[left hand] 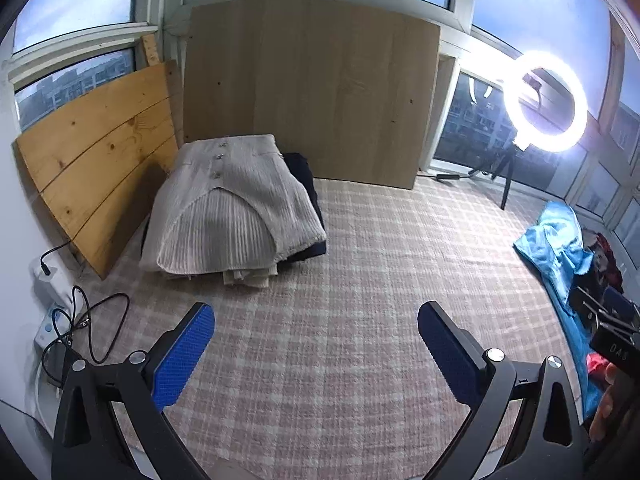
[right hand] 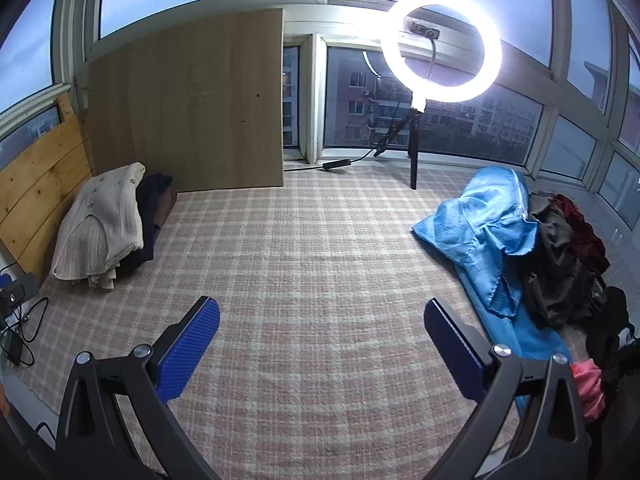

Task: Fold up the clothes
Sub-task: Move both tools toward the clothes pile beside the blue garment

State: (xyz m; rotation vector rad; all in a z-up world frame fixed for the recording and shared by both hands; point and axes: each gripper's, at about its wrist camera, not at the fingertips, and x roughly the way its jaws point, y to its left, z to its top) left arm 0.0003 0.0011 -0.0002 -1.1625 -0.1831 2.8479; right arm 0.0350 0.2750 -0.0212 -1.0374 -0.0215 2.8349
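A stack of folded clothes, topped by a cream knit cardigan [left hand: 236,208], sits at the far left of the checked pink cloth [left hand: 360,280]; it also shows in the right wrist view [right hand: 100,224]. A crumpled blue garment [right hand: 488,236] lies at the right, beside a heap of dark and red clothes [right hand: 568,248]; the blue garment also shows in the left wrist view [left hand: 556,244]. My left gripper [left hand: 316,332] is open and empty above bare cloth. My right gripper [right hand: 322,328] is open and empty, left of the blue garment.
Wooden boards [left hand: 312,92] lean against the windows at the back. A lit ring light [right hand: 440,44] on a tripod stands at the back right. A power strip and black cables [left hand: 72,320] lie at the left edge.
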